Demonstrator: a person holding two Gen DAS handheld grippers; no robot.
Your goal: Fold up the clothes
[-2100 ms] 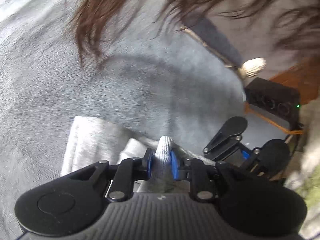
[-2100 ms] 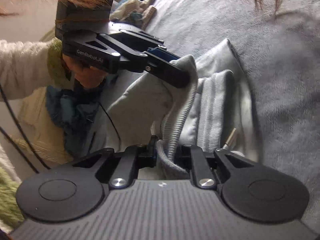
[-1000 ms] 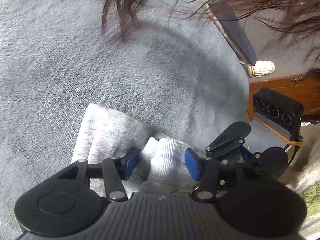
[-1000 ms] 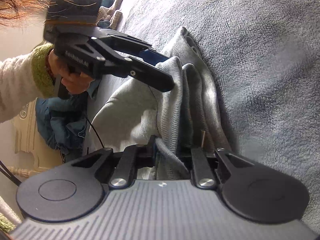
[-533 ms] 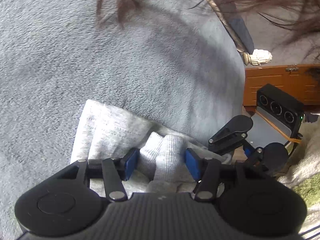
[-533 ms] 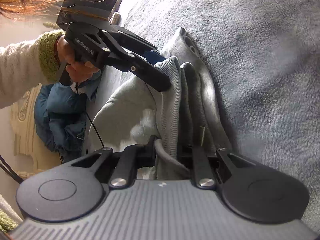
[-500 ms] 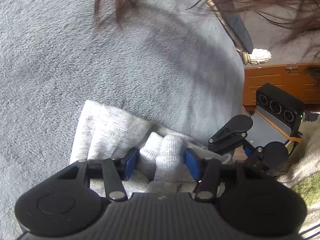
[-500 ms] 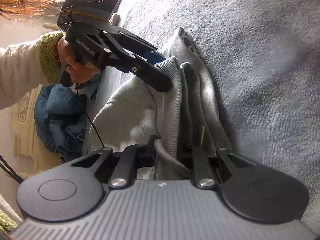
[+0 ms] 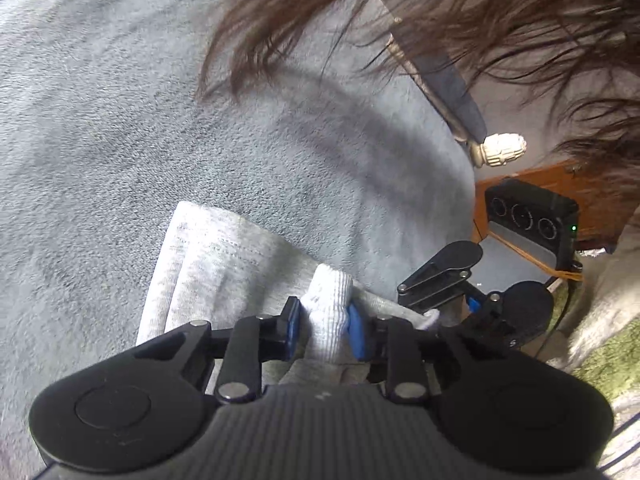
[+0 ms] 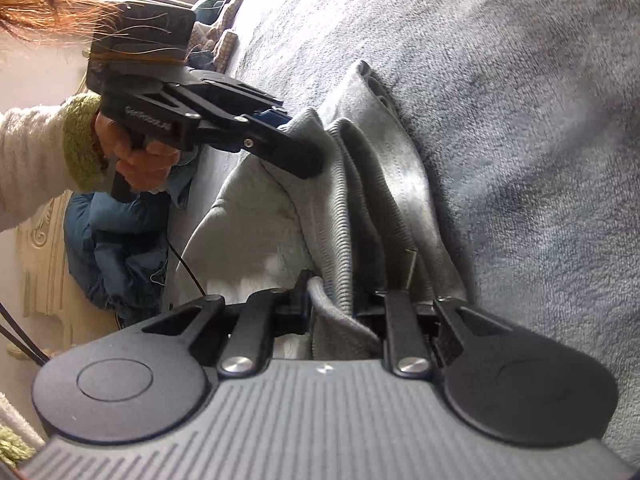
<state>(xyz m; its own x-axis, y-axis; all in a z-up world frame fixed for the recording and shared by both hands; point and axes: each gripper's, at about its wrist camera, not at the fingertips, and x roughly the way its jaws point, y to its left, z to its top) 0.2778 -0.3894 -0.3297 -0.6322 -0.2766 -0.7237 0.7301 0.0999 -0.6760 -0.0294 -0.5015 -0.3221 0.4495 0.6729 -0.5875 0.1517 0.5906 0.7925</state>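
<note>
While one grey garment [image 10: 360,200] lies on the bed [image 10: 540,120] | two grippers: left gripper [image 9: 325,322] jaws closing on ribbed hem | right gripper [image 10: 340,312] jaws clamped on it.

Your garment is a light grey sweatshirt [image 10: 360,200] with ribbed knit trim, bunched into long parallel folds on the grey fleece blanket [image 10: 520,120]. In your right wrist view it runs from 6 o'clock up to 12 — one end raised off the blanket at 10 o'clock. In your left wrist view a ribbed fold stands upright at 6 o'clock; the flat part spreads toward 9.
</note>
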